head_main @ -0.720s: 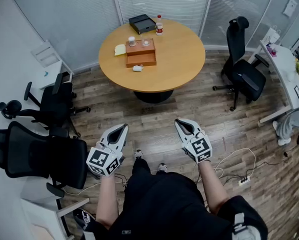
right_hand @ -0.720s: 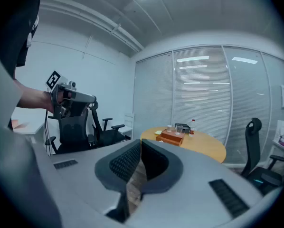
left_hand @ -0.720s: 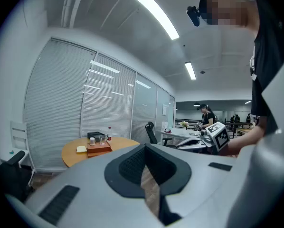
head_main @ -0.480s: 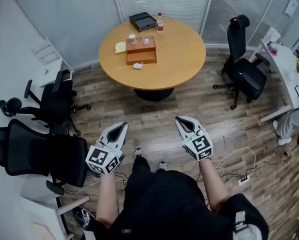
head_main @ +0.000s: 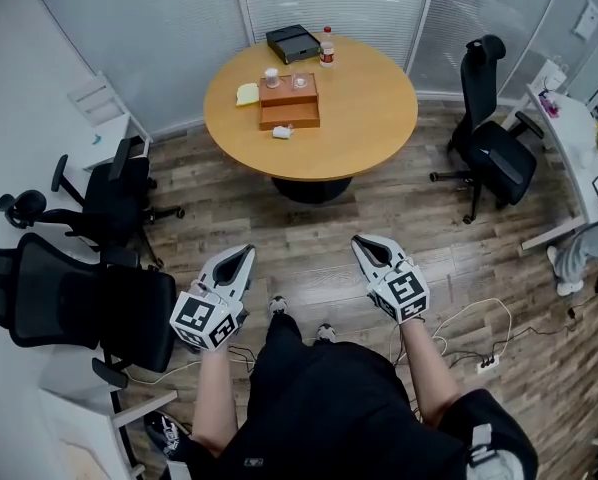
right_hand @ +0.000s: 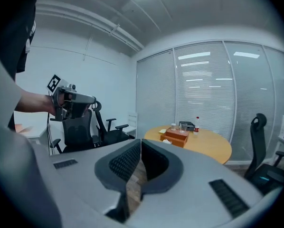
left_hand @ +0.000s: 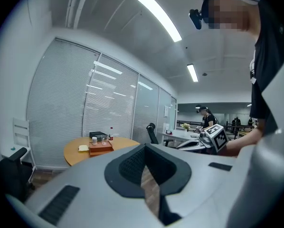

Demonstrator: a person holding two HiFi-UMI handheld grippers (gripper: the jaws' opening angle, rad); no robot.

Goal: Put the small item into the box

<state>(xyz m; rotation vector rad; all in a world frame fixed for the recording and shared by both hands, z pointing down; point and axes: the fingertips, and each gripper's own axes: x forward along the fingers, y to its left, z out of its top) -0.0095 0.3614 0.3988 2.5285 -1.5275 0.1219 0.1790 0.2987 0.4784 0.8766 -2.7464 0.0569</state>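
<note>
A small white item (head_main: pixel 283 134) lies on the round wooden table (head_main: pixel 364 118), just in front of an open brown wooden box (head_main: pixel 289 103). The box (right_hand: pixel 176 137) and the item (right_hand: pixel 166 141) also show far off in the right gripper view, and the box (left_hand: pixel 100 149) in the left gripper view. Both grippers hang over the wooden floor, well short of the table. My left gripper (head_main: pixel 247 255) is shut with nothing in it. My right gripper (head_main: pixel 362 243) is likewise shut and empty.
A black case (head_main: pixel 292 42), a bottle (head_main: pixel 327 48), a yellow pad (head_main: pixel 246 93) and two cups (head_main: pixel 271 77) are at the table's far side. Black office chairs stand at left (head_main: pixel 89 303) and right (head_main: pixel 494 138). A power strip (head_main: pixel 487 361) with cables lies on the floor.
The table sits slightly further right and lower in the head view. Both grippers stay shut in nearly the same places.
</note>
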